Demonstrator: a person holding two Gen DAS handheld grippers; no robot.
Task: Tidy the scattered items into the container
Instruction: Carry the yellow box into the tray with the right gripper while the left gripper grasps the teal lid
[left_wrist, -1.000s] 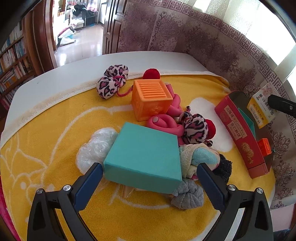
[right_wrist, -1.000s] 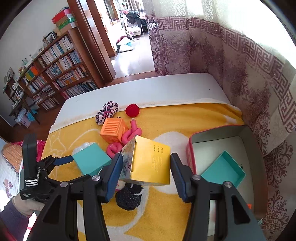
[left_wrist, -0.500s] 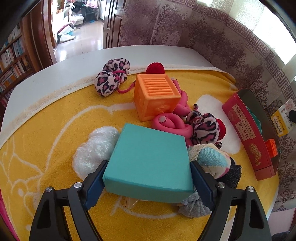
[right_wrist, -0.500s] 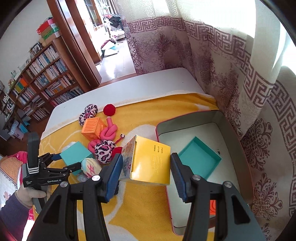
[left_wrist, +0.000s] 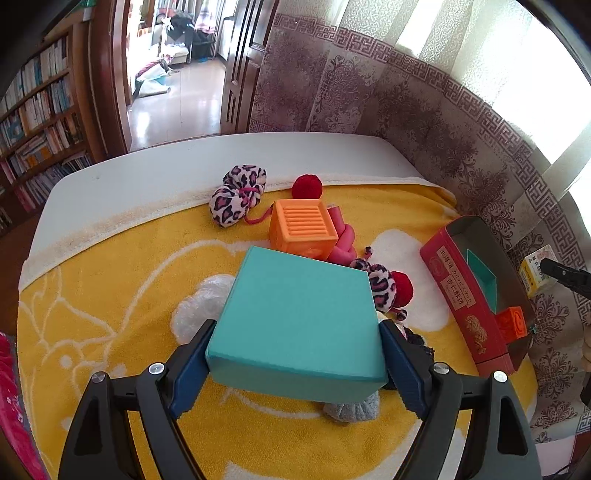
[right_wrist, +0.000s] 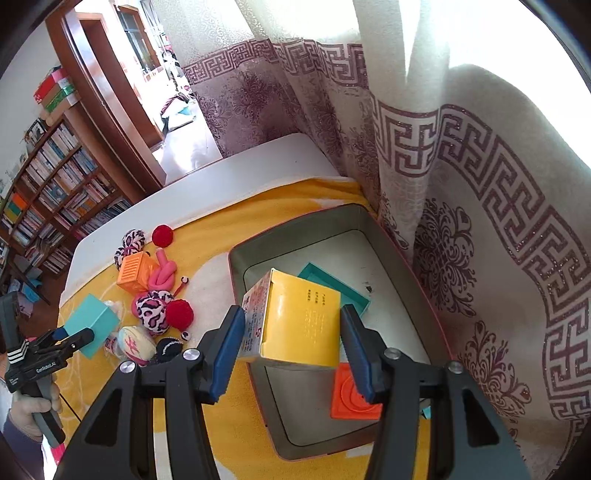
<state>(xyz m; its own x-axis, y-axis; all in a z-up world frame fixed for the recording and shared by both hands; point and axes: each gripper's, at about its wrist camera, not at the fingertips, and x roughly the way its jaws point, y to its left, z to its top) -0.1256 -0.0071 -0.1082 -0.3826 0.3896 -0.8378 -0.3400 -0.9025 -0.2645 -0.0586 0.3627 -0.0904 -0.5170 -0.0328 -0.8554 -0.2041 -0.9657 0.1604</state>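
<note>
Teal box (left_wrist: 301, 317), lidded, clamped between the blue pads (left_wrist: 192, 365) of the left gripper (left_wrist: 295, 363) and raised off the yellow blanket (left_wrist: 110, 295) in the left wrist view; its underside shows clear of the cloth. Beyond it: orange ribbed cube (left_wrist: 303, 229), pink knotted tube (left_wrist: 345, 240) just behind the cube, leopard-print pouch (left_wrist: 236, 199) near the blanket's far hem, red pompom (left_wrist: 306, 186) beside it, second leopard pouch with red ball (left_wrist: 389, 288) at the box's right corner, clear plastic wad (left_wrist: 201, 306) to its left, grey knit item (left_wrist: 351, 408) under its near edge. Red tin container (left_wrist: 461, 306) stands at the right edge of the white table (left_wrist: 184, 162), with a teal tray (left_wrist: 480, 269) and a small orange block (left_wrist: 511, 321) inside. Right wrist view: yellow carton (right_wrist: 299, 321), printed on one side, gripped between the pads of the right gripper (right_wrist: 291, 347) and held above the container (right_wrist: 402, 258), over its left wall and grey floor. Within the container, the teal tray (right_wrist: 332, 284) lies partly behind the carton and the orange block (right_wrist: 351, 398) near the front. Scattered items remain on the blanket to the left, well apart from the container; the left gripper (right_wrist: 79, 334) appears there holding the teal box (right_wrist: 92, 321), a person's hand (right_wrist: 31, 410) on its handle. Patterned curtain (right_wrist: 461, 221) hangs right behind the container.
</note>
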